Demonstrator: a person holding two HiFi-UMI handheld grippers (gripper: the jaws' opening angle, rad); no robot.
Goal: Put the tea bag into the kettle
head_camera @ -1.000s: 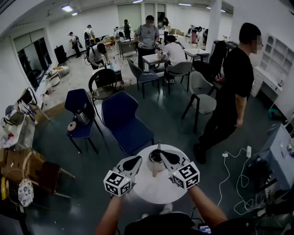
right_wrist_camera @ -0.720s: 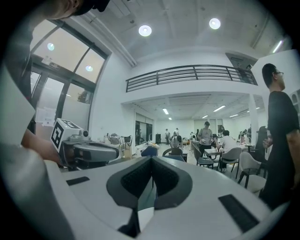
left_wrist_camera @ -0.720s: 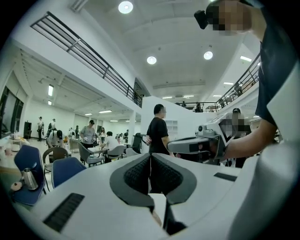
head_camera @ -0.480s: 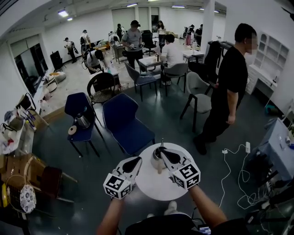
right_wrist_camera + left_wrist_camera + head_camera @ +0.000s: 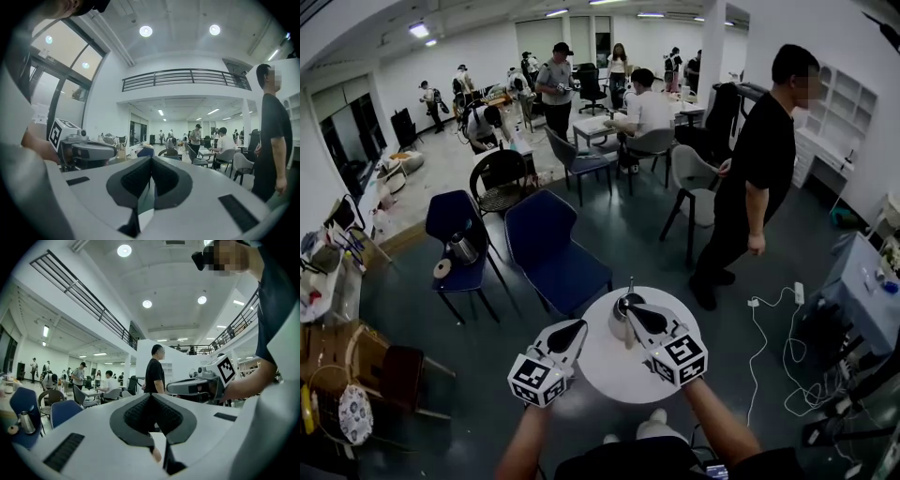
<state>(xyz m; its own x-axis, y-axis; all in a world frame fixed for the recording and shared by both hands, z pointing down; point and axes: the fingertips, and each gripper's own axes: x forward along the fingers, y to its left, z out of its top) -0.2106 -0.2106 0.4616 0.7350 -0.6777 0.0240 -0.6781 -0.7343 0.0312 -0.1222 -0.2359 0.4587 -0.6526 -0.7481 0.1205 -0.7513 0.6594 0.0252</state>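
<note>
Close behind the round table point(image 5: 619, 380) stand two blue chairs point(image 5: 551, 251), and a person in black point(image 5: 761, 169) stands off to the right. Both arms reach forward side by side. The left gripper point(image 5: 578, 326) and right gripper point(image 5: 630, 310) both have jaws pressed together, the right one's tip over the kettle point(image 5: 622, 317) on the table. No tea bag can be made out.
</note>
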